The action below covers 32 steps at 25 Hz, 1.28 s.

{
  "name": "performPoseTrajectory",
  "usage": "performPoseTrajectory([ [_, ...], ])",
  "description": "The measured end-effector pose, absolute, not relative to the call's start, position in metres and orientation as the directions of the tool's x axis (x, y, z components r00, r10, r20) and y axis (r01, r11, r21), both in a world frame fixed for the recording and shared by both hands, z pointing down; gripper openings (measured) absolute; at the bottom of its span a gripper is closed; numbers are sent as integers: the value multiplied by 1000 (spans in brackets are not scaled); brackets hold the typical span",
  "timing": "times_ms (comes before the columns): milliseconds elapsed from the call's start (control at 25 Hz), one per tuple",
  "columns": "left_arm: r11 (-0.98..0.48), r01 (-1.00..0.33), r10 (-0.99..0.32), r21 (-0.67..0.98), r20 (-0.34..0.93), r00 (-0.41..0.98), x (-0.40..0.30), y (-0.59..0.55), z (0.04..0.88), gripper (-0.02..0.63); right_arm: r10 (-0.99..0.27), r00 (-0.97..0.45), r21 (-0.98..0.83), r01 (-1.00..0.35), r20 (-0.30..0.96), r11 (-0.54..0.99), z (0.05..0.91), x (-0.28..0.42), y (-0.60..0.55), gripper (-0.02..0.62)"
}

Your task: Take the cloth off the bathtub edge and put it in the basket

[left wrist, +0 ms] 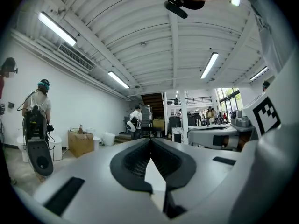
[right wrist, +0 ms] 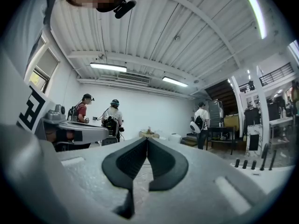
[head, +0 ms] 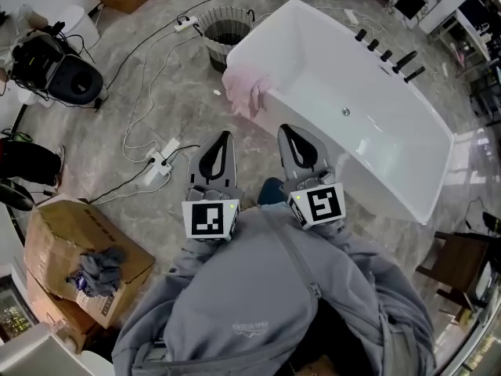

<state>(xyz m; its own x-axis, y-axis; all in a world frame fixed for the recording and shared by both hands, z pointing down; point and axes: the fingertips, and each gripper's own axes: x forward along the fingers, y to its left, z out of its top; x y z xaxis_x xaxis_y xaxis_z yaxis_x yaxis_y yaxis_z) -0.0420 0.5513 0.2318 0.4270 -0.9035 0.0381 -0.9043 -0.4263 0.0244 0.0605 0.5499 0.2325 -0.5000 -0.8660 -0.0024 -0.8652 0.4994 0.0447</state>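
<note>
A pink cloth (head: 248, 89) hangs over the near-left corner of the white bathtub (head: 407, 171). A wire basket (head: 225, 32) stands on the floor just beyond that corner. My left gripper (head: 225, 135) and right gripper (head: 282, 130) are held side by side close to my body, tips pointing toward the tub, short of the cloth. Both are shut with nothing between the jaws. The left gripper (left wrist: 150, 140) and right gripper (right wrist: 146, 140) views look level across the room and show neither the cloth nor the basket.
A power strip (head: 160, 160) and white cables trail over the marble floor left of the grippers. A cardboard box (head: 74, 245) with a grey rag sits at lower left. Black taps (head: 387, 52) line the tub's far rim. Other people stand across the room.
</note>
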Motion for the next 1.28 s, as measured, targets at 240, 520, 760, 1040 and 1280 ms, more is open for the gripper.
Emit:
performPoseTrajectory([
  [240,-424,-905,-905,28,37,425,-49,530,236,6,-878,-478,4,-878,3,478,238,61,523,5],
  [520,-414,-910,-910,24,26,414,-49,465,245,6,-868,-497,16,-868,-8,497,248,62,457,5],
  [760,-402,-915,-916,26,-20,401,-37,372,241,6,-857,-515,46,-856,-1,515,249,78,357,5],
  [1040,-362,-932,-932,29,14,363,-25,272,245,6,-832,-555,37,-831,27,555,255,87,246,5],
  [1280,-314,-949,-948,18,48,315,-17,203,254,6,-800,-599,64,-797,37,600,262,92,178,5],
])
